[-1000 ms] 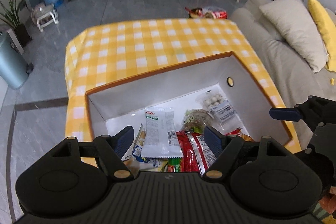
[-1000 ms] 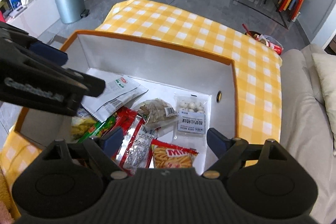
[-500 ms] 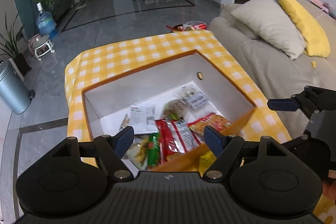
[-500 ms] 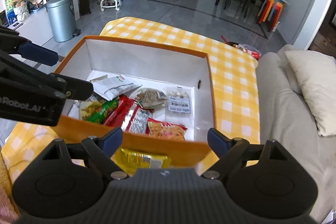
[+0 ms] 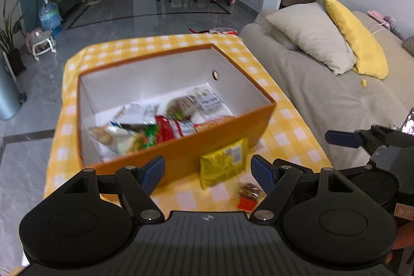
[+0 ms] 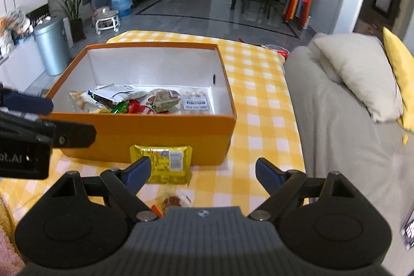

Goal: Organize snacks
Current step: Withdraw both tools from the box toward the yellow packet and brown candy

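Both tongs have drawn back from over the orange box (image 6: 145, 131); left tongs (image 5: 208, 171) and right tongs (image 6: 200, 172) stand released, holding nothing; yellow packet (image 6: 163, 163) lies just ahead of them against the box front; small snack (image 6: 172, 201) nearer; both await boxing.

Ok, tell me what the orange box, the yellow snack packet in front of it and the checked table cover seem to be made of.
Orange box: likely rigid cardboard, matte, with straight thin walls and a white lining.
Yellow snack packet: probably plastic film, glossy and crinkled, with a printed label.
Yellow-and-white checked table cover: looks like smooth cloth or vinyl; the pictures cannot settle which.
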